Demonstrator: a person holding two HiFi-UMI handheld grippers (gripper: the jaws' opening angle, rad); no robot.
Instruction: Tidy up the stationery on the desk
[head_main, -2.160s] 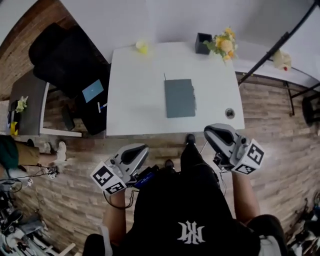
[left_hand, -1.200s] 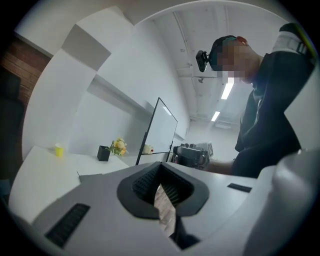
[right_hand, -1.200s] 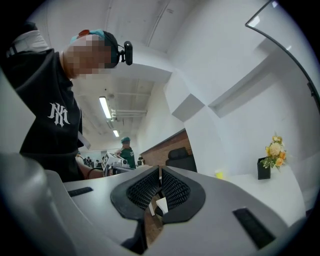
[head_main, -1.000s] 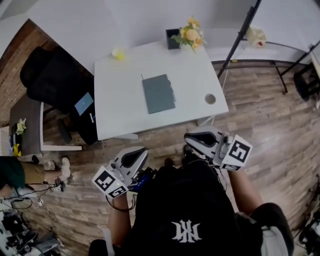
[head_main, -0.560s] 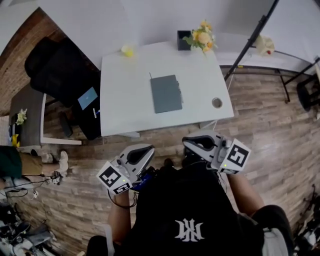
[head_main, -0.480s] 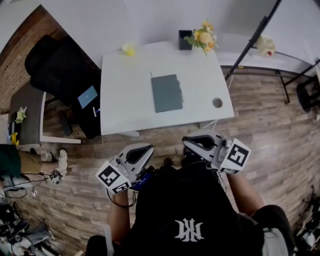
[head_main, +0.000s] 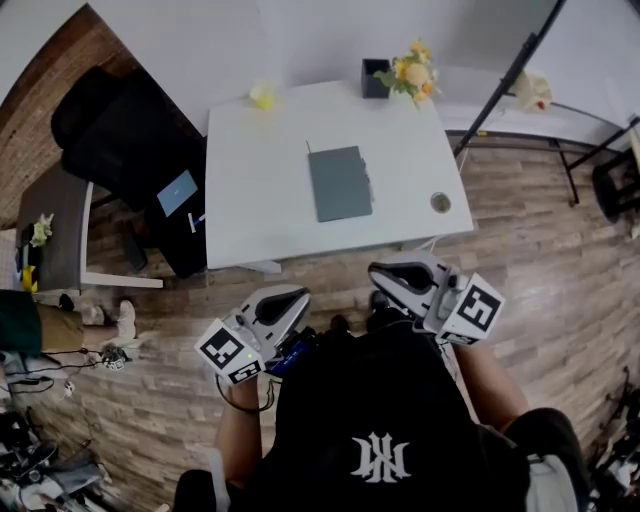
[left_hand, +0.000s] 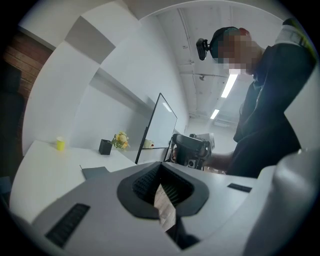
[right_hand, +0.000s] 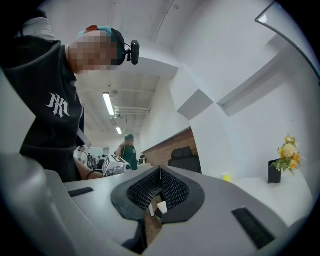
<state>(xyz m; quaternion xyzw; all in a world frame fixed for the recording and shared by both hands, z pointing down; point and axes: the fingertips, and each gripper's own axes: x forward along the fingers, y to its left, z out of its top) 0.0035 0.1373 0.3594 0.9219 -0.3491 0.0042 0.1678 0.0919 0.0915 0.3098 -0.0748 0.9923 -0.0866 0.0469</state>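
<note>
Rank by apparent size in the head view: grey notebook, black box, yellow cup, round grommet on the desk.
1. grey notebook: clearly largest.
2. black box and yellow cup: nearly alike, the box perhaps slightly bigger, so they are not ranked against each other.
3. round grommet: smallest.

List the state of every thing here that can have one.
left tongs, shut, empty.
right tongs, shut, empty.
notebook, closed, flat on the desk.
pen holder, upright, at the desk's far edge.
yellow cup, upright, near the far left corner.
</note>
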